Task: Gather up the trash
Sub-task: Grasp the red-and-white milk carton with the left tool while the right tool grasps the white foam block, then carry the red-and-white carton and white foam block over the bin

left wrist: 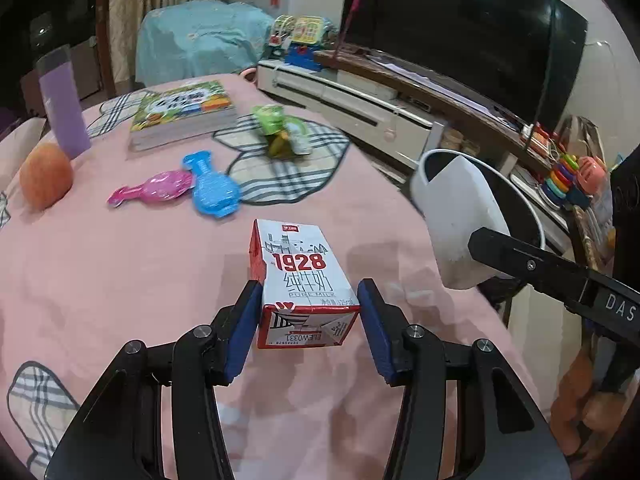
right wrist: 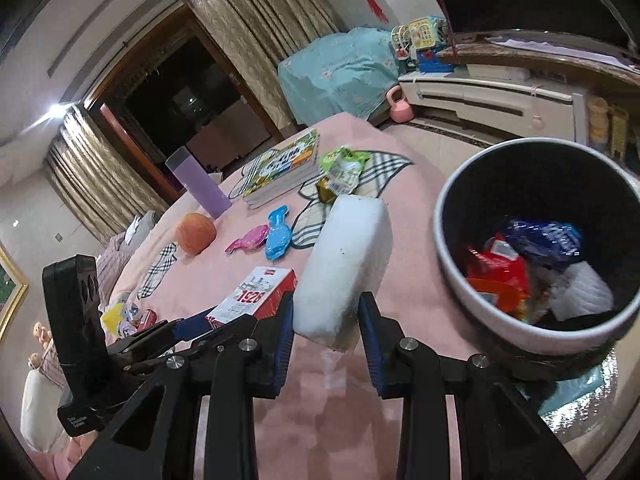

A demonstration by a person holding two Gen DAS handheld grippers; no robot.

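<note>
Two grippers, both loaded. Left gripper (left wrist: 308, 320) clamped on milk carton (left wrist: 302, 280), held over pink tablecloth (left wrist: 120, 280); carton long axis points away from camera; print reads "1928", "PURE MILK", end flap "ELEW0331". Right gripper (right wrist: 326, 336) clamped on white foam block (right wrist: 344, 268), long axis running far-right, lower end hidden between pads. Trash bin (right wrist: 452, 264) right, rim cut off, holds crumpled wrappers, labels unreadable

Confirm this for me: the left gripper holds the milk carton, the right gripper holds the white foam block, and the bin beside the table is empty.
Not quite: the bin is not empty. The right wrist view shows red and blue wrappers and white scraps inside. The rest stands: the left gripper holds the milk carton, and the right gripper holds the white foam block.
</note>
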